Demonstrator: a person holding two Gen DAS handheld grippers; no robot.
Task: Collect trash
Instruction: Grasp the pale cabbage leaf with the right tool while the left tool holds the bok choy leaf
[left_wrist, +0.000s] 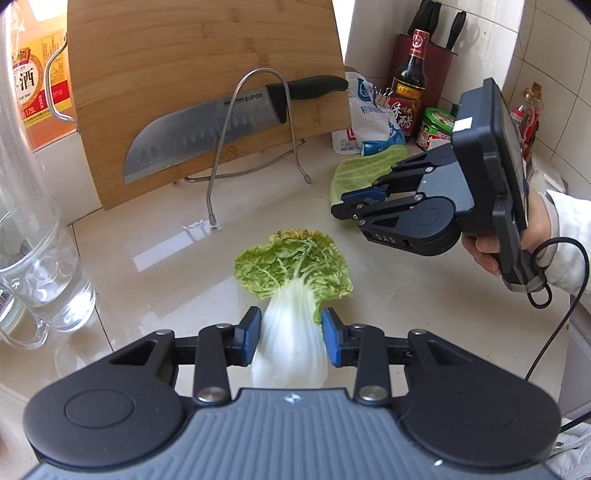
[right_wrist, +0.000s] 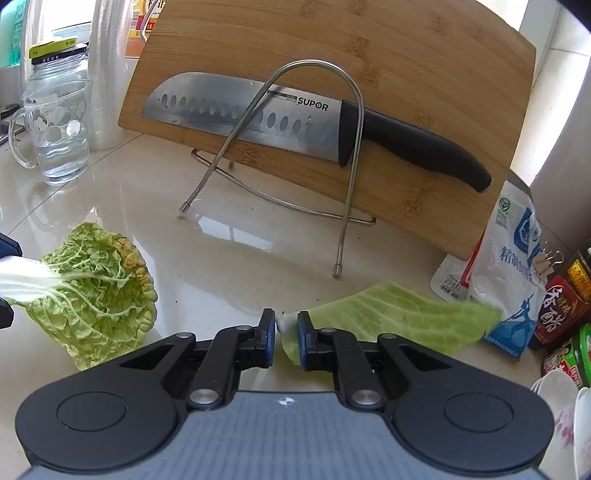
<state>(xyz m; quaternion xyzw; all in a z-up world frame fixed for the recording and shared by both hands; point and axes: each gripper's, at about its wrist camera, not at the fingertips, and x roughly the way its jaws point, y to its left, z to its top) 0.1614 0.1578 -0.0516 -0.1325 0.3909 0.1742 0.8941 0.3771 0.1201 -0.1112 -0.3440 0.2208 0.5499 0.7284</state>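
Left gripper pinches the frilly cabbage leaf by its white stalk, while right gripper seems clamped on the flat leaf.

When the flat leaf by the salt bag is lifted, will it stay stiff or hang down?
Probably it droops: the flat leaf looks thin, and the right tongs pinch only one end. It seems light. Its far end may drag against the salt bag.
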